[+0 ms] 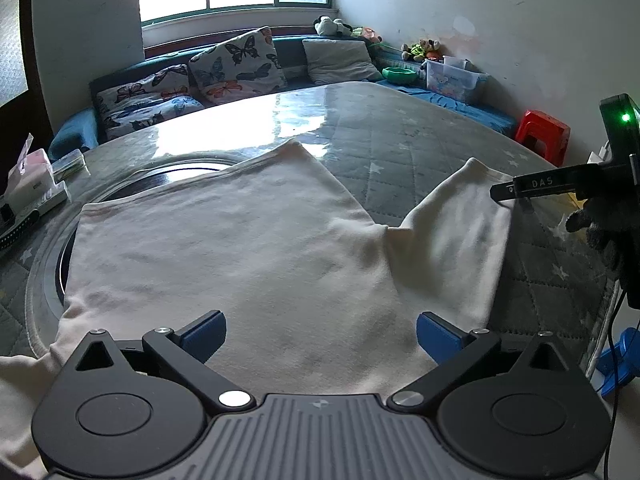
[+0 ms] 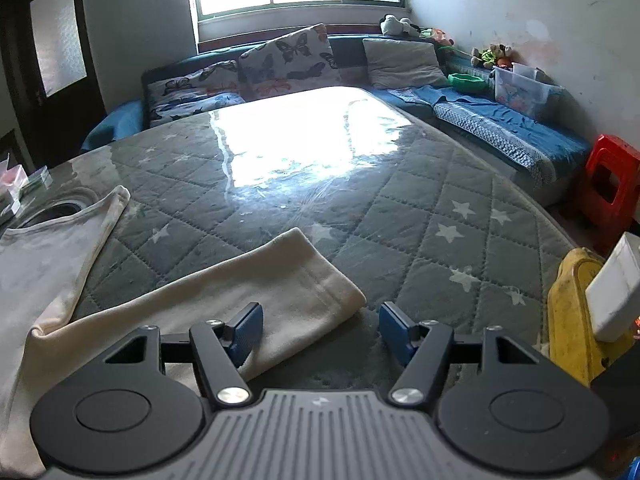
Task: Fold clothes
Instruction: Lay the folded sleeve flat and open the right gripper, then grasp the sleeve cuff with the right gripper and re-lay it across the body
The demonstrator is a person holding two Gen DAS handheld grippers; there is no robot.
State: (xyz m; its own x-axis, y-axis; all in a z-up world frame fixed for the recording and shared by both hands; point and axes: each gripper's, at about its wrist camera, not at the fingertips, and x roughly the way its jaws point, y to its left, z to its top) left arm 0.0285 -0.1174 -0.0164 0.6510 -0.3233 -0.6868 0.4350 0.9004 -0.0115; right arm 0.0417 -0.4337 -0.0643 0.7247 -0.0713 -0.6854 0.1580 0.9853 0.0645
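Note:
A cream T-shirt [image 1: 240, 248] lies flat on the quilted grey table [image 1: 420, 140], hem toward the window, its right sleeve [image 1: 452, 236] spread to the right. My left gripper [image 1: 320, 336] is open just above the shirt's near middle, holding nothing. My right gripper [image 2: 320, 332] is open over the sleeve's cuff [image 2: 304, 284]; its left finger [image 2: 248, 332] is over the cloth and its right finger [image 2: 394, 332] over bare table. The right gripper also shows in the left wrist view [image 1: 520, 190] at the sleeve's end. The shirt body [image 2: 44, 264] lies at the left in the right wrist view.
A round dark inset [image 1: 180, 170] in the table lies partly under the shirt. Boxes and packets [image 1: 36, 188] sit at the table's left edge. A sofa with butterfly cushions [image 1: 236, 68] stands behind. A red stool [image 2: 612, 184] and a yellow object [image 2: 572, 312] are at the right.

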